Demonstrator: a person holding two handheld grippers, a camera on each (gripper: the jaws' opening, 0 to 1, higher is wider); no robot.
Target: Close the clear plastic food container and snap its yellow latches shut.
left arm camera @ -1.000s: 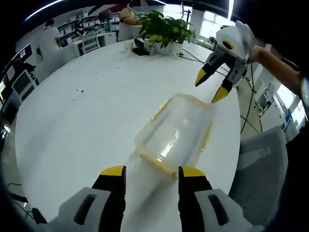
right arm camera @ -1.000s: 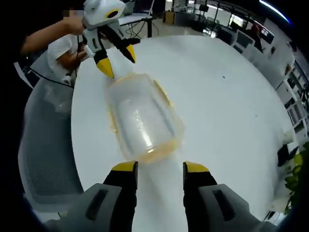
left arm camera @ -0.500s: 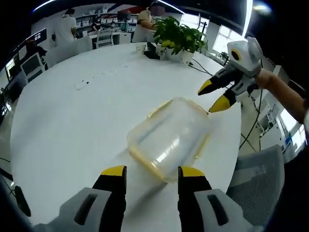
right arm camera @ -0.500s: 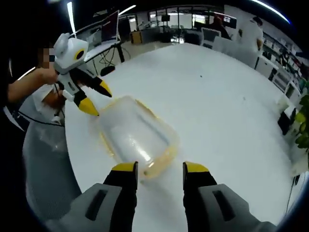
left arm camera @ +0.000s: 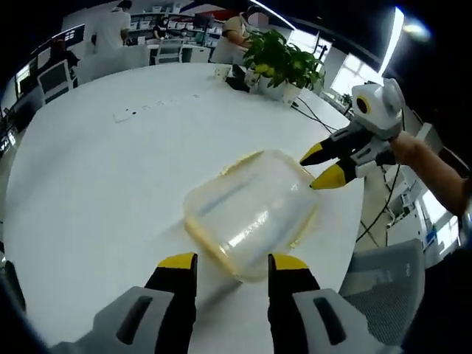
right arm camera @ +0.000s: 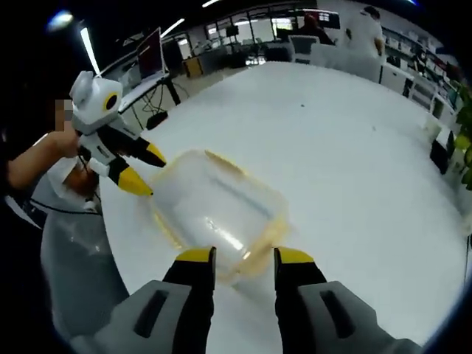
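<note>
The clear container (left arm camera: 251, 214) lies on the white table (left arm camera: 96, 184) with its long axis running between the two grippers, left gripper (left arm camera: 231, 264) and right gripper (right arm camera: 243, 256), both with fingers spread at opposite short ends

A large round white surface (left arm camera: 96, 177) carries the clear plastic container (left arm camera: 247, 210), lid on, near its edge. Far across it stand potted plants (left arm camera: 284, 63), and small flat items (left arm camera: 133, 114) lie nearer the middle.
</note>
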